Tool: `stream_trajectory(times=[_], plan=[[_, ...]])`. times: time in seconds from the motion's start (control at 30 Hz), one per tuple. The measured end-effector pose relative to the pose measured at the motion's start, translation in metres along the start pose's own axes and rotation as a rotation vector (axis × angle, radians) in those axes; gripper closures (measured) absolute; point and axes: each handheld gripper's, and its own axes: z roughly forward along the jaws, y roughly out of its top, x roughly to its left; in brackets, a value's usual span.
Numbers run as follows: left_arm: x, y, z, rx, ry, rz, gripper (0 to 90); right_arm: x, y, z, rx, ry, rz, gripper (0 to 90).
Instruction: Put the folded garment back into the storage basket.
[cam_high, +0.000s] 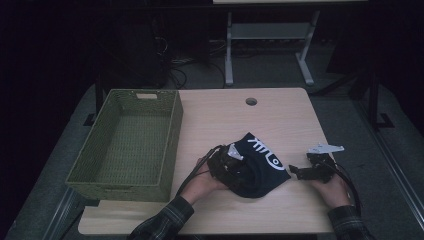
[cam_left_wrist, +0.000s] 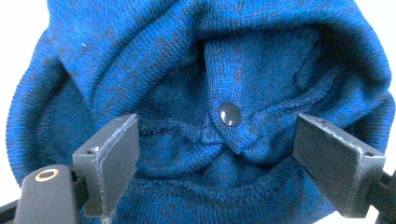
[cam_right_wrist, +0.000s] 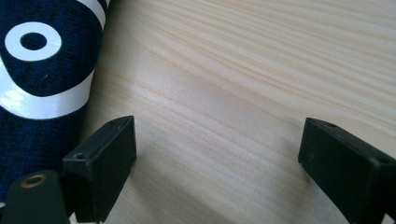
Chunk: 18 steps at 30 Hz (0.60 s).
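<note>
Basket (cam_high: 131, 145) left of hat (cam_high: 257, 165) (on table (cam_high: 280, 115)).

A dark navy knitted cap (cam_high: 257, 162) with a white printed eye-like design lies crumpled on the light wooden table (cam_high: 280, 115), near its front edge and right of centre. Its bunched folds carry a small dark snap button (cam_left_wrist: 229, 114).
</note>
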Motion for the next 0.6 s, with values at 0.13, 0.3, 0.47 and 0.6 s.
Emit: stream_trajectory(times=[0.13, 0.3, 0.47, 0.6], plan=[[-0.0004, 0.0000, 0.0066, 0.036, -0.005, 0.007, 16.6, -0.0001, 0.0000, 0.0000, 0.000, -0.001, 0.001, 10.9], [-0.0015, 0.0006, 0.0086, 0.050, 0.007, 0.022, 17.5, -0.0001, -0.0001, 0.0000, 0.000, -0.003, 0.003, 10.9], [-0.0024, 0.0028, 0.0073, 0.077, 0.028, 0.035, 26.5, -0.0001, -0.0001, 0.0000, 0.000, -0.004, 0.004, 11.0], [0.0005, 0.0045, 0.0050, 0.084, 0.025, 0.035, 40.7, -0.0002, -0.0001, 0.0001, 0.000, -0.006, 0.004, 11.0]])
